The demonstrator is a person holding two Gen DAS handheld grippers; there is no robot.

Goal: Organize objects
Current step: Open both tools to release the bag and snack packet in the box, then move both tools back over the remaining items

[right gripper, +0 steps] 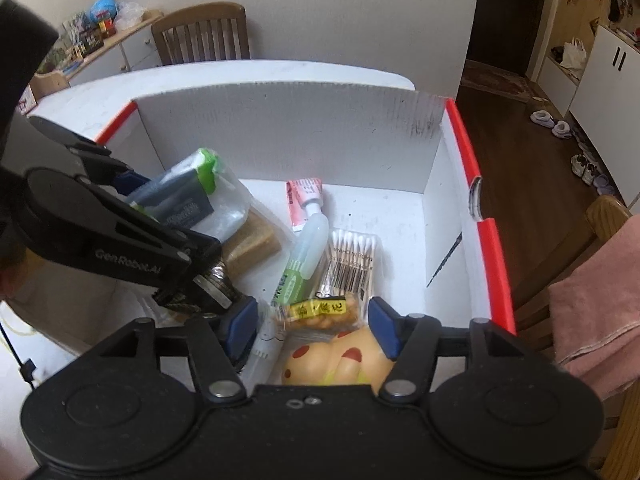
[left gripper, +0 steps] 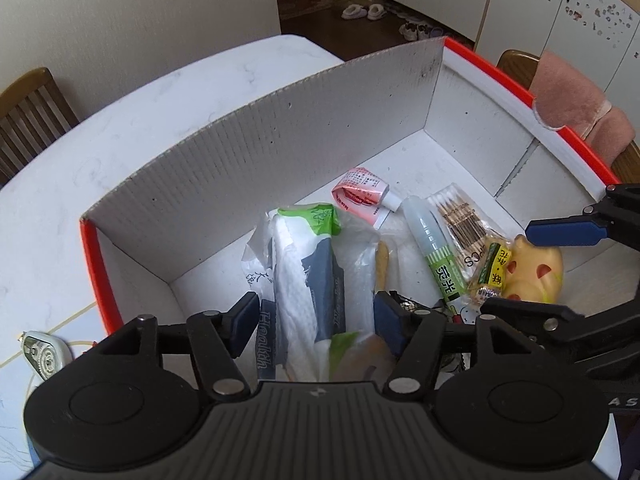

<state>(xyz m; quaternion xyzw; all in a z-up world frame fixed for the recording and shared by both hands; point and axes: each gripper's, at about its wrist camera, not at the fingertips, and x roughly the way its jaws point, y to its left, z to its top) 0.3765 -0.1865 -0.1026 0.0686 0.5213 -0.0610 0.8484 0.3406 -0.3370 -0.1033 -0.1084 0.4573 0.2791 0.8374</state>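
Note:
A white cardboard box point(left gripper: 280, 120) with red outer sides stands on the table. My left gripper point(left gripper: 318, 322) hangs inside it, its blue pads either side of a tissue packet point(left gripper: 308, 264) that lies on the box floor; I see no squeeze on the wrapper. My right gripper point(right gripper: 312, 328) is open over a yellow toy with red spots point(right gripper: 340, 360) and a snack packet point(right gripper: 320, 312). Beside these lie a green-labelled bottle point(right gripper: 304, 256), cotton swabs point(right gripper: 352, 256), a pink tube point(right gripper: 306, 196) and a brown block point(right gripper: 252, 248).
The box's tall back wall point(right gripper: 280, 128) stands beyond the objects. A white marble table point(left gripper: 120, 120) runs left of the box, with a small white device point(left gripper: 40, 352) near its edge. Wooden chairs surround it, one draped with a pink towel point(left gripper: 572, 100).

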